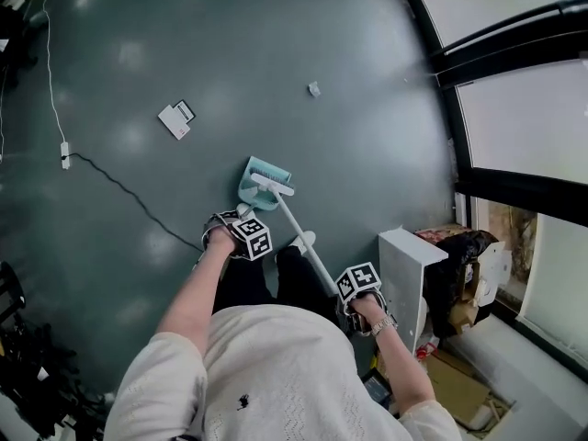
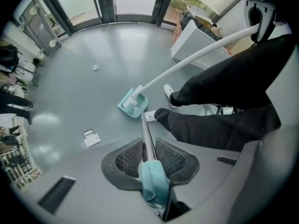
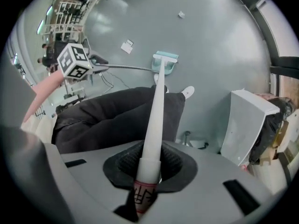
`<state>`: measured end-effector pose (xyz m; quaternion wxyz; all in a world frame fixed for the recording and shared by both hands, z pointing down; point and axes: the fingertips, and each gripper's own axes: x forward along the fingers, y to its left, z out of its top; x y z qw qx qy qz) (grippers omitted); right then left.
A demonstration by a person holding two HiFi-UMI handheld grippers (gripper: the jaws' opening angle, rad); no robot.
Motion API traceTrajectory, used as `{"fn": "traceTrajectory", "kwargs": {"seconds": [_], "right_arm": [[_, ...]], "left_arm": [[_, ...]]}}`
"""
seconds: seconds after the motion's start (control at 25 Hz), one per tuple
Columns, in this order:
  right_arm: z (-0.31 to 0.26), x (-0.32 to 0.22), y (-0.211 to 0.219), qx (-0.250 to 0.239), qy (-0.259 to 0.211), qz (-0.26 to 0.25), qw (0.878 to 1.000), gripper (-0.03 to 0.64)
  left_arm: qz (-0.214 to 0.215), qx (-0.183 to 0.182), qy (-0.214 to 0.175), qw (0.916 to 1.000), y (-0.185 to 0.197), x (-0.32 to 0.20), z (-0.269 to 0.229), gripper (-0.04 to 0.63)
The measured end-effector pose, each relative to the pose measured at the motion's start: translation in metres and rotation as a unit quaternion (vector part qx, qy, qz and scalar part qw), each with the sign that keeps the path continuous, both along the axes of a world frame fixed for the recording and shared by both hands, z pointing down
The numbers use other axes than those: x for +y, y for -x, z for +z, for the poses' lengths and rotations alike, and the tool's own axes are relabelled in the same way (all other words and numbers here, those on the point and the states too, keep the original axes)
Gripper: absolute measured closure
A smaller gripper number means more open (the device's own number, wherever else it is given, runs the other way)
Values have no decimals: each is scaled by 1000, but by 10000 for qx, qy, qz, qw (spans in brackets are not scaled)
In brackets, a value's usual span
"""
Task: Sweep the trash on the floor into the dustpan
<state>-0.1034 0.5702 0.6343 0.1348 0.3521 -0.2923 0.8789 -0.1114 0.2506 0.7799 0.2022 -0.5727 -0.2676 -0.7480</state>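
Note:
A teal dustpan (image 1: 258, 178) rests on the grey floor just ahead of the person's feet. My left gripper (image 1: 241, 232) is shut on the dustpan's long handle (image 2: 146, 141). The white broom head (image 1: 274, 185) lies across the dustpan's mouth. The white broom handle (image 1: 308, 246) slants back to my right gripper (image 1: 360, 285), which is shut on it (image 3: 153, 125). A flat white card (image 1: 175, 119) lies on the floor to the left, beyond the pan. A small crumpled scrap (image 1: 314, 88) lies farther ahead.
A white cabinet (image 1: 405, 269) stands close by my right gripper, with bags and cardboard (image 1: 464, 269) behind it. A black cable (image 1: 129, 196) and a white plug (image 1: 65, 154) cross the floor at left. Dark window frames (image 1: 459, 145) line the right side.

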Motion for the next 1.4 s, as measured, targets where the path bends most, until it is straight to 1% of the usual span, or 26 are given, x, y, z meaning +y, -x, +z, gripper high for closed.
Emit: {"fn": "traceTrajectory", "kwargs": {"seconds": [0.08,0.16,0.28,0.36,0.44,0.48,0.56,0.64,0.72,0.76,0.8,0.88,1.0,1.08,1.2,1.28,1.4], "right_arm": [[-11,-9,-18,212,-46,218,9995,552],[-21,-19,-40,437,-114,589,9972,552],[-26,-37,-83,776,-250,1291,9883,552],[-27,-46,-114,981,-281,1658,9809,552],[-24,-49,-153,1170,-246,1811,9762,552],[-21,-48,-174,1266,-205,1791,9754,552],[-12,-39,-218,1453,-78,1570,9768,552],[-4,-28,-263,1603,75,1162,9802,552],[4,-22,-307,1651,167,695,9837,552],[7,-22,-327,1622,171,495,9854,552],[10,-26,-346,1564,146,337,9870,552],[17,-42,-382,1407,42,118,9900,552],[26,-82,-421,1257,-94,-332,9915,552],[28,-114,-441,1308,-138,-839,9878,552],[29,-172,-456,1410,-273,-1713,9747,552],[27,-213,-454,1399,-419,-2187,9648,552],[22,-279,-431,1361,-633,-2595,9540,552]], "left_arm": [[-100,55,12,9999,-2,-14,-5,502],[-107,120,-25,9999,-8,-26,-9,502],[-32,246,-133,9996,-27,-43,-15,502],[-34,320,-174,9993,-42,-52,-19,502],[-105,392,-195,9990,-59,-58,-20,502],[-158,421,-205,9988,-68,-60,-20,502],[-319,458,-229,9982,-86,-61,-21,502],[-595,479,-244,9968,-105,-60,-23,502],[-1038,475,-255,9931,-120,-59,-26,502],[-1328,457,-264,9897,-124,-58,-28,502],[-1646,433,-276,9850,-127,-57,-29,502],[-2264,386,-319,9727,-130,-56,-30,502],[-2948,288,-412,9542,-125,-63,-34,502],[-3283,226,-474,9431,-114,-71,-37,502],[-3721,122,-552,9265,-86,-84,-41,502],[-3949,49,-602,9168,-64,-92,-42,502],[-4176,-2,-630,9064,-33,-114,-44,502]]}}
